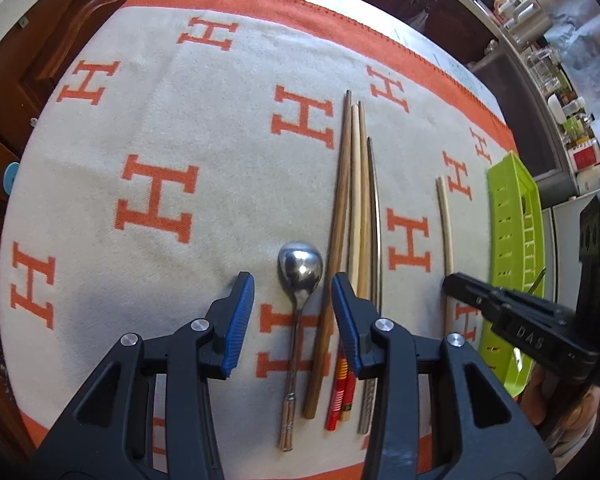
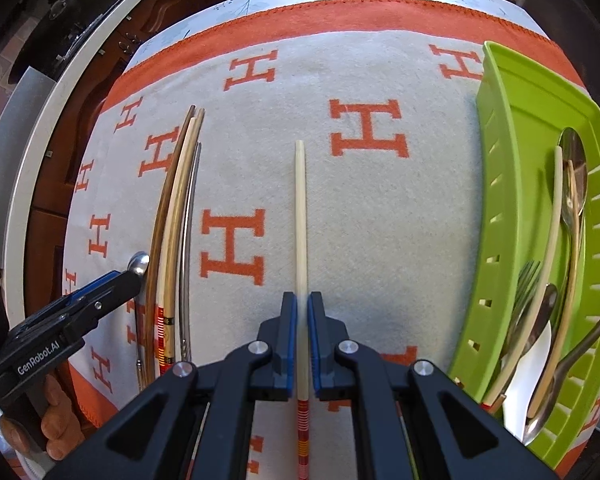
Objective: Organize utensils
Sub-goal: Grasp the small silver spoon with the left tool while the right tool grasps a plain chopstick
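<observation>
My right gripper has its jaws nearly shut around a pale chopstick lying on the cloth-covered surface; my left gripper gapes wide, empty, over the spoon.

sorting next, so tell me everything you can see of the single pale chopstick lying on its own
The pale chopstick is a slim, straight, bamboo-looking stick with red and orange bands at its near end. It lies flat on the blanket, apart from the bundle, between the fingers of the right gripper, which look nearly closed around it.
</observation>
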Available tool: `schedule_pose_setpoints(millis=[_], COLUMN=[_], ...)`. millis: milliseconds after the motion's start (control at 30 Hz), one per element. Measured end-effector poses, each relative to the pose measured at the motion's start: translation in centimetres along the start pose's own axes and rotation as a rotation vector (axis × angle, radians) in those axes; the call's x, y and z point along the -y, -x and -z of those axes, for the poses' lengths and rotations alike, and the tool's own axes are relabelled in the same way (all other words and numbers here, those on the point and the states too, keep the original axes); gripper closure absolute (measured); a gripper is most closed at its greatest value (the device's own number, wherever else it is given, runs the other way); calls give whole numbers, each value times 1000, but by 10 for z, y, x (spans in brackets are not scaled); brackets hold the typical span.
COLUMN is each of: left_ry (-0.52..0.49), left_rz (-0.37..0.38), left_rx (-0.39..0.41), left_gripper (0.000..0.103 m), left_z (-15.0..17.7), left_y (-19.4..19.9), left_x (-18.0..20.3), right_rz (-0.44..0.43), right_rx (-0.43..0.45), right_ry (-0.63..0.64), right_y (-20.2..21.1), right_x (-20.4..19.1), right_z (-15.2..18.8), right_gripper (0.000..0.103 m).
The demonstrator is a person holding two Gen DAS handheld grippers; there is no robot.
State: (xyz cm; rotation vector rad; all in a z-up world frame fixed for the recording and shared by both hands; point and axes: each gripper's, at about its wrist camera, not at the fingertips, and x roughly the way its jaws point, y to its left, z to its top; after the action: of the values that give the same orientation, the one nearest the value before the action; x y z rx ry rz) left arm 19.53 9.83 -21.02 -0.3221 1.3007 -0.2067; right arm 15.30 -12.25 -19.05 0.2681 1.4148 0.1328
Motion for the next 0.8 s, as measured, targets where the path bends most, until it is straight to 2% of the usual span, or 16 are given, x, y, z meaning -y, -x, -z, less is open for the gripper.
schedule_pose_setpoints(millis=[67,100,200,333,500,800], left_ry=[10,18,46,84,98,22], left_rz=[8,12,25,48,41,-55], left_rx=[10,12,11,21,67,84], left_gripper=[70,76,87,89,100,100], left_z=[-3,-3,-6,-6,-4,-2], left_y=[-1,-3,-6,-7,4,6], left_x=[1,2,0,-4,-2,20], right_rz=[-8,-10,-12,-14,-22,-38], right_rx=[1,3,8,10,12,16], right_ry=[-5,-7,-6,-6,-8,-23], right_y=[1,1,0,-2,1,1], right_x=[3,3,1,-1,3,7], right_z=[0,0,0,-1,1,1], right_gripper=[97,97,97,97,97,97])
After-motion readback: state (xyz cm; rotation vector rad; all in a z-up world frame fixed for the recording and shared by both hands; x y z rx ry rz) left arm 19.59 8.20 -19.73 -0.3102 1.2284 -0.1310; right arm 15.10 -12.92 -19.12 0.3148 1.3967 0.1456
